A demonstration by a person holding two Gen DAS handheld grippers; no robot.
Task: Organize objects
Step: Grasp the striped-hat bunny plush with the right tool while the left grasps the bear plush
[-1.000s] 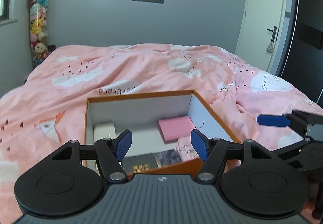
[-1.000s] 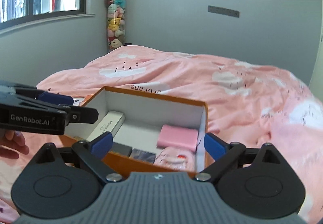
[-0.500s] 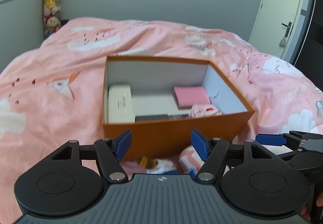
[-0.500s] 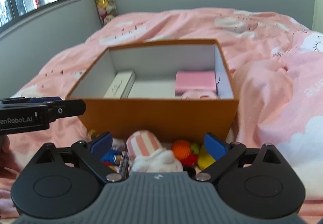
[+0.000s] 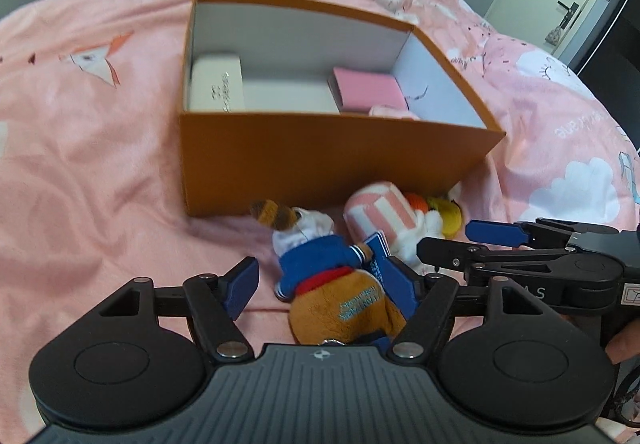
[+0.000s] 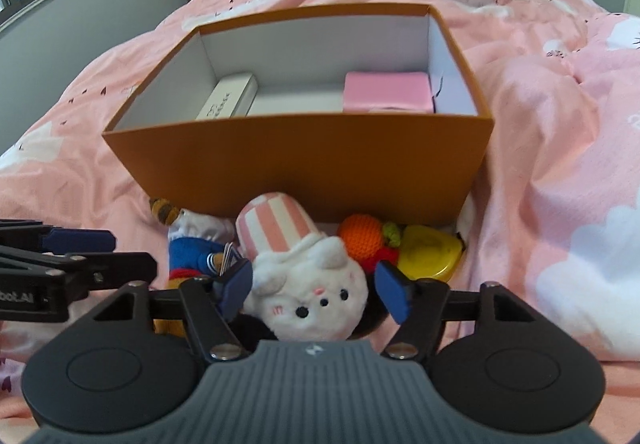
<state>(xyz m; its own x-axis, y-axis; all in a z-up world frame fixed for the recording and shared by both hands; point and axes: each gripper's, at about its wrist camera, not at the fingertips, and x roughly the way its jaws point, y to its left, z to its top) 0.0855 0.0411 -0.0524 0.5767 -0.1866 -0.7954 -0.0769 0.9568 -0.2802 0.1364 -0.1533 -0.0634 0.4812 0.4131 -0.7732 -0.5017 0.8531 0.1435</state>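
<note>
Right wrist: right gripper (image 6: 316, 290) fingers closing around white plush (image 6: 312, 292).

both wrist views downward, near orange box (image 5: 320, 160)

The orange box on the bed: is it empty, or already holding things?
Partly filled. The orange box holds a white case and a pink pad, with bare floor between.
</note>
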